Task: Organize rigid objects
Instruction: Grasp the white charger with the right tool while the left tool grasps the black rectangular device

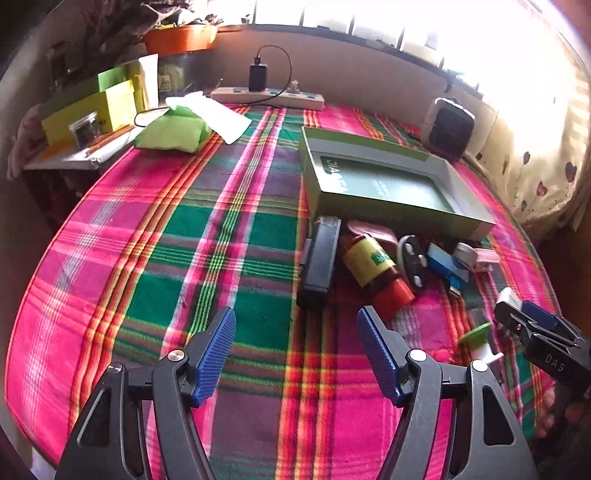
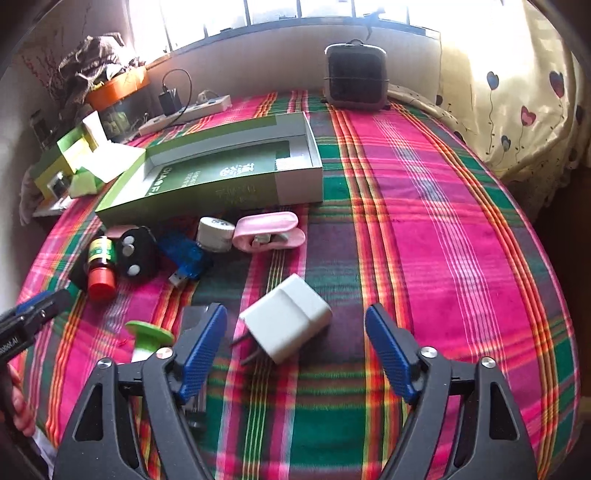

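A lived-in room at home; a bright plaid cloth [image 2: 424, 206] covers the tabletop; behind it runs a sunlit window [image 2: 332, 11], with a heart-print curtain [image 2: 517, 92] right of the cloth, a potted plant [image 1: 181, 37] and power strip [image 1: 266, 96] at its far left.

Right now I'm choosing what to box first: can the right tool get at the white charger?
Probably yes. The right tool is open, and the white charger lies on the blanket between its fingers with nothing on top of it.

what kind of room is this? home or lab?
Likely a home, perhaps a bedroom: plaid cloth over a bed-like surface, heart-print curtain by a bright window, potted plant and power strip at the wall.
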Demonstrator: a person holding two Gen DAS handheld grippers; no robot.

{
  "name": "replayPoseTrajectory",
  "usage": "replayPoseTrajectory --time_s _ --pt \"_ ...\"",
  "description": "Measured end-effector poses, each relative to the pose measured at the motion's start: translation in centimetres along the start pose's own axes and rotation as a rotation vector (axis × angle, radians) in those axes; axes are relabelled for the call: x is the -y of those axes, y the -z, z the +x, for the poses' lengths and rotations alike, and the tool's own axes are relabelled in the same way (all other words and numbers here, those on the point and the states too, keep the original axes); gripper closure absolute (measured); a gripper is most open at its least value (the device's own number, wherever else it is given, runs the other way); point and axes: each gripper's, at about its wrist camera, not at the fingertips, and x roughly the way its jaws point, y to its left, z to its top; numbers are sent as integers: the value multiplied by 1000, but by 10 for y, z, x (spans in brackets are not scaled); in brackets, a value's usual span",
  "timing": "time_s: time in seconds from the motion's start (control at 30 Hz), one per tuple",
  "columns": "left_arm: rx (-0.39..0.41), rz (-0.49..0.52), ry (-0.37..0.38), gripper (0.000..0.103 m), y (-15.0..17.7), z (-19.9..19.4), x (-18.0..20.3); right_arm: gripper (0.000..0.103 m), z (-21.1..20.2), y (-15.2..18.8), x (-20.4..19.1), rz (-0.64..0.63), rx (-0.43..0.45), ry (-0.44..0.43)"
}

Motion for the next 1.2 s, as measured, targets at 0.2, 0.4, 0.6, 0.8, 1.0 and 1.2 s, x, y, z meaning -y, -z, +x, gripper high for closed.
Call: replayPoseTrajectory --time_s 0.2,0.4,0.6,0.8,1.0,1.2 --pt "-17 38 0 34 -14 15 1 40 7 -3 4 -13 -14 33" --pt "-30 51 -8 35 -22 27 1 46 5 -2 15 -1 -14 56" --pt "-27 53 -19 38 -26 33 2 46 -1 3 31 26 -11 98" --pt "-14 53 -17 46 -30 35 4 46 -10 9 40 45 0 118" --pt "-3 36 -14 59 -31 35 1 46 -13 13 46 48 15 148" --pt "1 40 -16 61 -32 36 2 61 -10 11 43 30 18 144"
